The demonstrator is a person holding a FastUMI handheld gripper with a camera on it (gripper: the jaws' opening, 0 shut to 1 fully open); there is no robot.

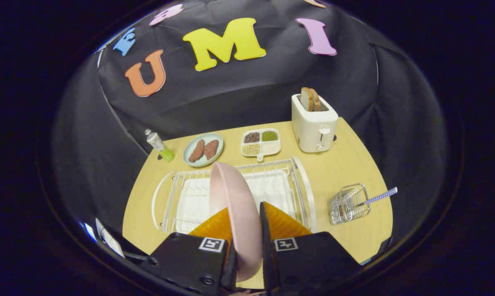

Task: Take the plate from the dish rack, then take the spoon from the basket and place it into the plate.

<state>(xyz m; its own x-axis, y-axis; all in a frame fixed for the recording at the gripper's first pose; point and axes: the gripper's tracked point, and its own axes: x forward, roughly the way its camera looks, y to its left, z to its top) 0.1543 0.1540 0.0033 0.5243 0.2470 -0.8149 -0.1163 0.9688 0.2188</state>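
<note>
A pink plate (233, 205) stands on edge between my fingers, raised above the white wire dish rack (301, 185). My gripper (246, 213) is shut on the plate, one finger on each face. To the right of the rack a small wire basket (348, 204) lies on the wooden table (346, 164), with a spoon (381, 196) sticking out of it, its checked handle pointing right past the table edge.
Beyond the rack sit a pale green plate with two brown patties (203, 149), a divided white dish of grains (260, 142), a white toaster with bread (314, 123) and a small bottle with a green base (159, 145). Bare table lies between rack and basket.
</note>
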